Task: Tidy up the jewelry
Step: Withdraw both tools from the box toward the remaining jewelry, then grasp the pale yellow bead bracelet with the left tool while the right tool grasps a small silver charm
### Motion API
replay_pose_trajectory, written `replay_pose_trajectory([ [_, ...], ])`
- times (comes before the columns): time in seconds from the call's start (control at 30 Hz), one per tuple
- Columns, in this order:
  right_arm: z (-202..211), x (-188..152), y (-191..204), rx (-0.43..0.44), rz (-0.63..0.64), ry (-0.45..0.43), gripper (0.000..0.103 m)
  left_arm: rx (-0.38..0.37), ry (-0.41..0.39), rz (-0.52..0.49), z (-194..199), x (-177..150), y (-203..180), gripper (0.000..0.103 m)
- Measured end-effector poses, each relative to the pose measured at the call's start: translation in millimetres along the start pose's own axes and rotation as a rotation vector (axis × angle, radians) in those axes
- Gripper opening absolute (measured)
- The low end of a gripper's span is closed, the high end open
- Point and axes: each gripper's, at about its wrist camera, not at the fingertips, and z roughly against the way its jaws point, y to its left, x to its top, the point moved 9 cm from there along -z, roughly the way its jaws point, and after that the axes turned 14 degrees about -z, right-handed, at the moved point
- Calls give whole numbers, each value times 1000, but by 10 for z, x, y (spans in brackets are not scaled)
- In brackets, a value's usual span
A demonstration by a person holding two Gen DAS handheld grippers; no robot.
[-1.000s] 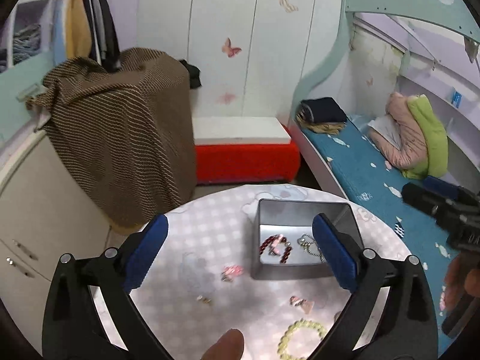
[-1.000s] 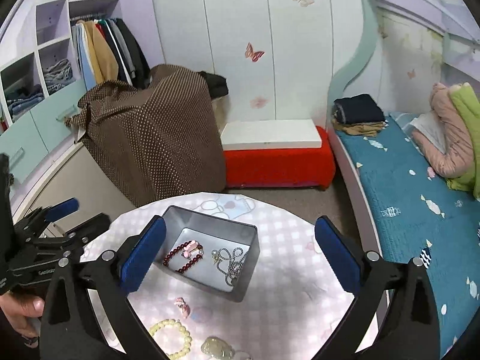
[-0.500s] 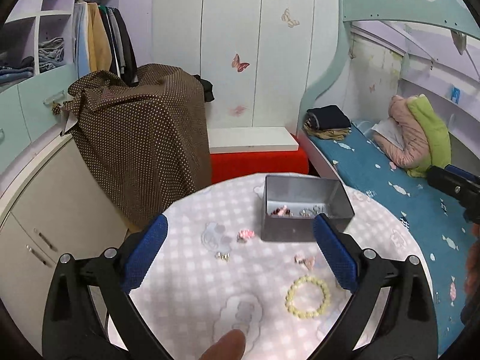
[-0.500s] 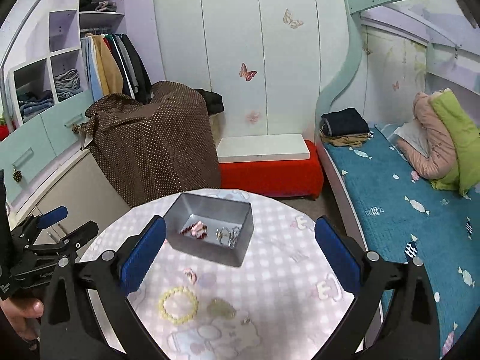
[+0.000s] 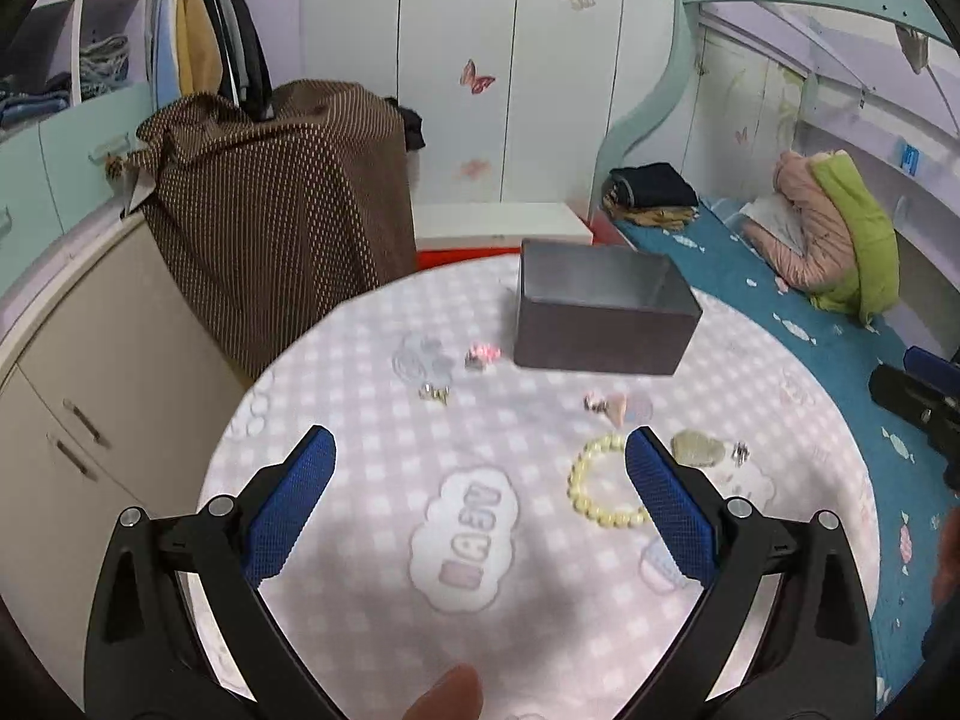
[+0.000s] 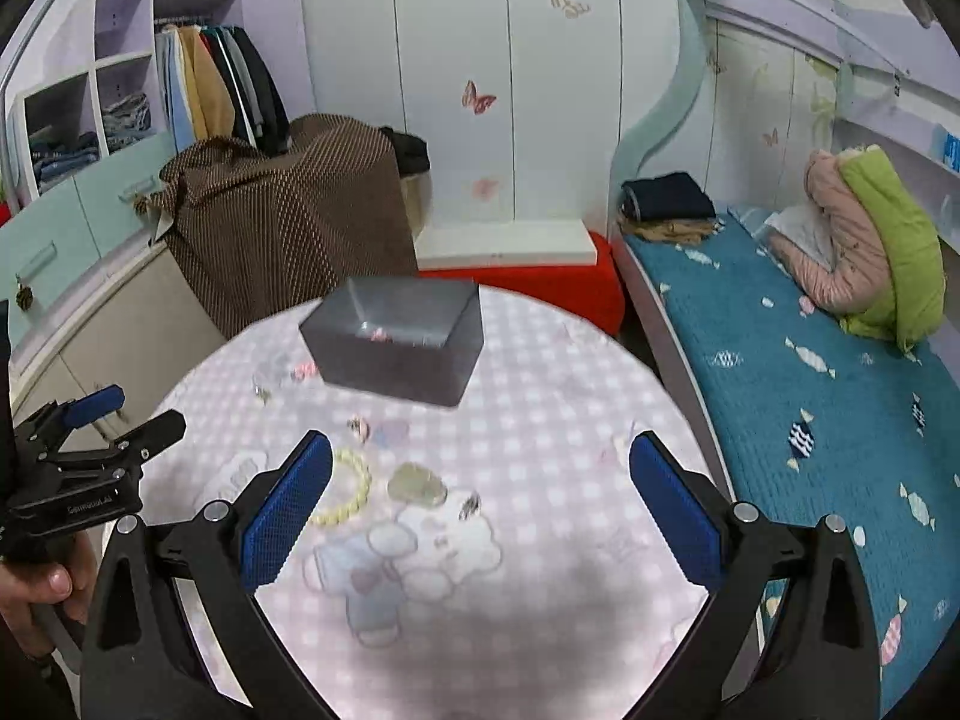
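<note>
A grey metal box (image 5: 600, 315) stands at the far side of the round pink checked table (image 5: 372, 516); it also shows in the right wrist view (image 6: 393, 339) with jewelry inside. On the table lie a yellow bead bracelet (image 5: 594, 489) (image 6: 351, 489), a pale green pendant (image 5: 696, 447) (image 6: 417, 485), small pink pieces (image 5: 483, 354) (image 5: 606, 405) and a small metal earring (image 5: 435, 394). My left gripper (image 5: 480, 480) is open and empty above the near table, its right finger beside the bracelet. My right gripper (image 6: 480, 489) is open and empty above the pendant.
A brown dotted cloth (image 5: 282, 192) covers furniture at the left behind the table. A red and white bench (image 6: 516, 267) stands behind it. A blue bed (image 6: 810, 396) with folded clothes runs along the right. Cabinets (image 5: 72, 396) stand at the left.
Both grippers have pulled back and lowered from over the box; the box now looks farther and the bracelet and pendant lie between the fingers. Both stay open.
</note>
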Motion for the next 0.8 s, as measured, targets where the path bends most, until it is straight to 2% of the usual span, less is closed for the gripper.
replay_pose_trajectory([
  [0.33,-228,-253,-74,-33,-4,68,96,-55,57,-9,-253,-135,-205,97],
  [0.8,-517,-440,-261,-82,-15,147,96,-103,208,-30,-948,-337,-464,96],
])
